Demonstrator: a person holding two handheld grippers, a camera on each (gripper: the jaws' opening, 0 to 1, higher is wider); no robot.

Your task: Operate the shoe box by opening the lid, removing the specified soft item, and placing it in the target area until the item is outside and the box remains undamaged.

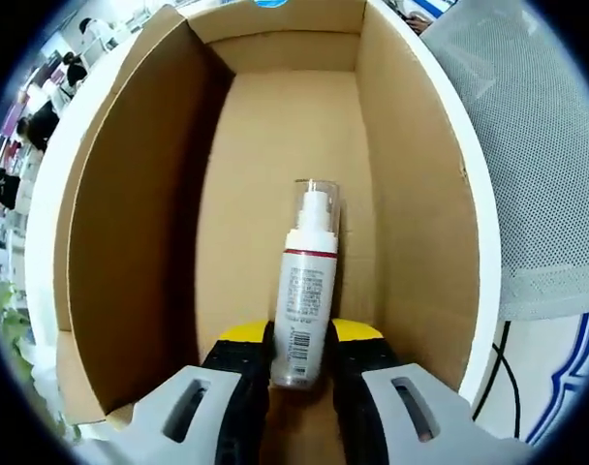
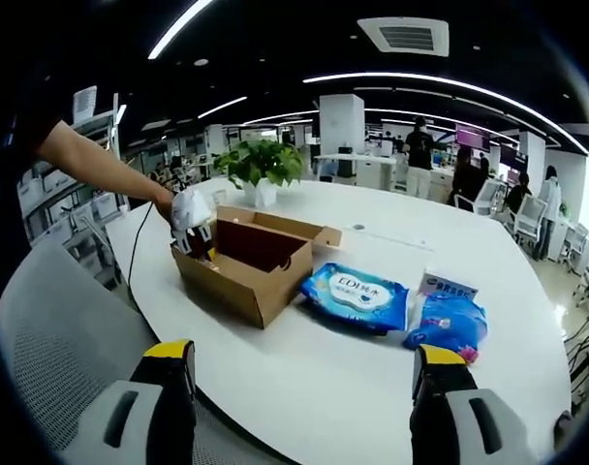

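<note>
Currently, your inventory reads as follows. Left gripper (image 1: pixel 300 351): down inside the open cardboard shoe box (image 1: pixel 139 242), yellow-tipped jaws clamped on the near end of a white pump bottle (image 1: pixel 304 291), which lies flat on the box floor, clear cap pointing to the far wall. Right gripper (image 2: pixel 301 373): held above the near edge of the white round table (image 2: pixel 372 387), jaws spread wide with nothing between them. On the table: the box left of centre, lid off; a blue wet-wipes pack (image 2: pixel 356 294) just right of it; a second blue soft pack (image 2: pixel 447 325) and a small white carton (image 2: pixel 448 285) farther right. Far side: a potted plant (image 2: pixel 262 167). Near left: a grey mesh chair (image 2: pixel 62 339).
</note>
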